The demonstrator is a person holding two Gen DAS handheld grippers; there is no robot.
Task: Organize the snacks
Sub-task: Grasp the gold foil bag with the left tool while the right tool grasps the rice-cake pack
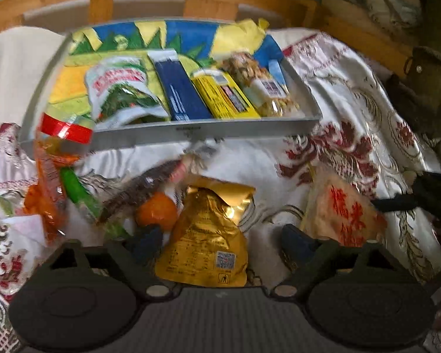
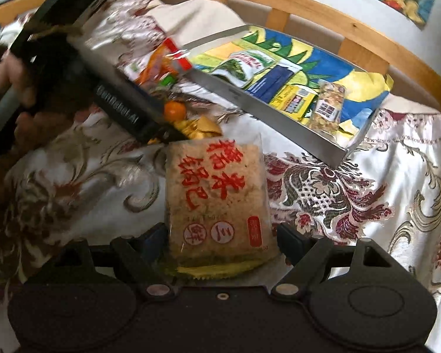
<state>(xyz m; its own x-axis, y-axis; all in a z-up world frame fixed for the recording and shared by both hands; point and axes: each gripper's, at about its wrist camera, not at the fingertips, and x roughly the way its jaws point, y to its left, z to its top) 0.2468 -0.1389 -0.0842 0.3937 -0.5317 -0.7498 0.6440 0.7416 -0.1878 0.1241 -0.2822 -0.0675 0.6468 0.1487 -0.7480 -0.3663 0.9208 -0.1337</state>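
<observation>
1. four snacks lie side by side in the grey tray (image 1: 203, 133): a green-and-white pouch (image 1: 123, 94), a dark blue box (image 1: 180, 88), a yellow box (image 1: 223, 94) and a clear nut pack (image 1: 264, 85).
2. the left gripper (image 1: 217, 245) has its jaws apart on either side of a gold foil pouch (image 1: 208, 235) on the patterned cloth (image 1: 352, 111); the pads do not press it.
3. the right gripper (image 2: 220, 241) straddles a rice cracker pack (image 2: 217, 197) with red characters, jaws spread; whether the pads touch it is unclear.
4. an orange fruit (image 1: 157, 211) lies just left of the gold pouch.
</observation>
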